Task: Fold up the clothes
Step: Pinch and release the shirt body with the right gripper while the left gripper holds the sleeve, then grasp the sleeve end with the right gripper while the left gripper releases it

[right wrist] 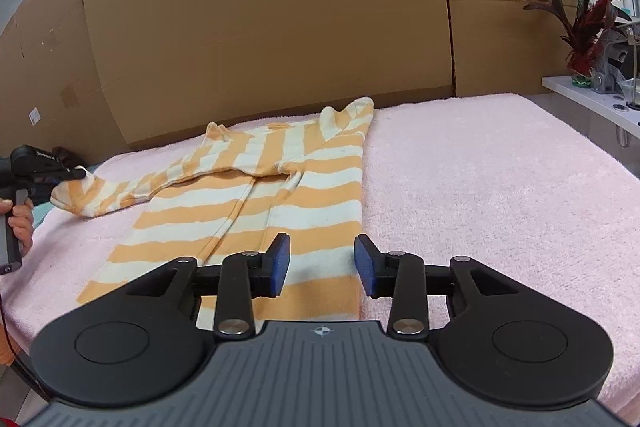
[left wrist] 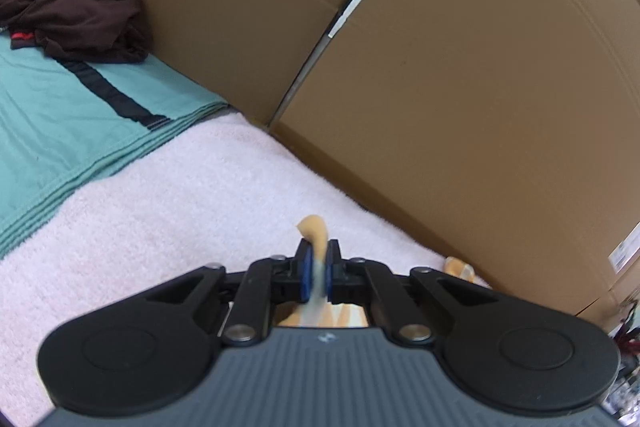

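Orange-striped shirt (right wrist: 256,203) lies flat for folding; left tool (left wrist: 316,269) pinches its sleeve cuff at nine o'clock, right tool (right wrist: 322,265) hovers unclenched, empty.

Left tool (left wrist: 317,269) clamped on the orange sleeve (left wrist: 314,227), over the pink towel (left wrist: 168,195); teal cloth (left wrist: 60,119) and dark clothes (left wrist: 76,15) at the boxes (left wrist: 460,87).

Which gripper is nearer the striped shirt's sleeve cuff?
Left. The left gripper is shut on the sleeve cuff of the striped shirt. The right gripper hangs open above the shirt's hem, at the other end.
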### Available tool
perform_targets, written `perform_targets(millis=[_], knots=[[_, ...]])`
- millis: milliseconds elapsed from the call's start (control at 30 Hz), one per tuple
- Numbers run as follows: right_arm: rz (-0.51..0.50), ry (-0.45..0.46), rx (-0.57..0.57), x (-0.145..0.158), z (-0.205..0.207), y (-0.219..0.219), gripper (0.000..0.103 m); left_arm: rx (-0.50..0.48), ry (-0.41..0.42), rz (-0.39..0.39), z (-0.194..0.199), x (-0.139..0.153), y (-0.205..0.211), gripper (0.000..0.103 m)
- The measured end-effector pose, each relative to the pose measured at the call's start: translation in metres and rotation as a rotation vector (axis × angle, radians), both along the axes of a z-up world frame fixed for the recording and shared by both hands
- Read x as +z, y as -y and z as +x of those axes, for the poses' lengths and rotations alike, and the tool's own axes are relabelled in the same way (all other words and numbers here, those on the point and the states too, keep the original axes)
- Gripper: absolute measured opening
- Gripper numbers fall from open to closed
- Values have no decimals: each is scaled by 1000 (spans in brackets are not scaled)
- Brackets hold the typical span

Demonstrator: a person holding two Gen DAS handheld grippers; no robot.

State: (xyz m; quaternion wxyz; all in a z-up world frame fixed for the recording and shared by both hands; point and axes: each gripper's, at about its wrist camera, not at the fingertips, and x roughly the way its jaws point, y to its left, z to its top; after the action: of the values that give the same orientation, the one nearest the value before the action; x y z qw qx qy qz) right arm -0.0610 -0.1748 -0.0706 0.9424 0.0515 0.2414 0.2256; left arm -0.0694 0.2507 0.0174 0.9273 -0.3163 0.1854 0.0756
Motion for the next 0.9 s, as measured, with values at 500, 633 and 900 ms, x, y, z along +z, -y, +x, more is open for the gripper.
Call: perform_targets(millis=[500,633,900], knots=[[-122,123,2,-11,-10,-15,43,-491,212,-208,22,64,107,0],[-80,103,-4,-7,-9,-8,42,-639,270,-192,16,79,138,0],[227,-26,4,5,6,29,37,-878,260,-98,-9,59,191,0]])
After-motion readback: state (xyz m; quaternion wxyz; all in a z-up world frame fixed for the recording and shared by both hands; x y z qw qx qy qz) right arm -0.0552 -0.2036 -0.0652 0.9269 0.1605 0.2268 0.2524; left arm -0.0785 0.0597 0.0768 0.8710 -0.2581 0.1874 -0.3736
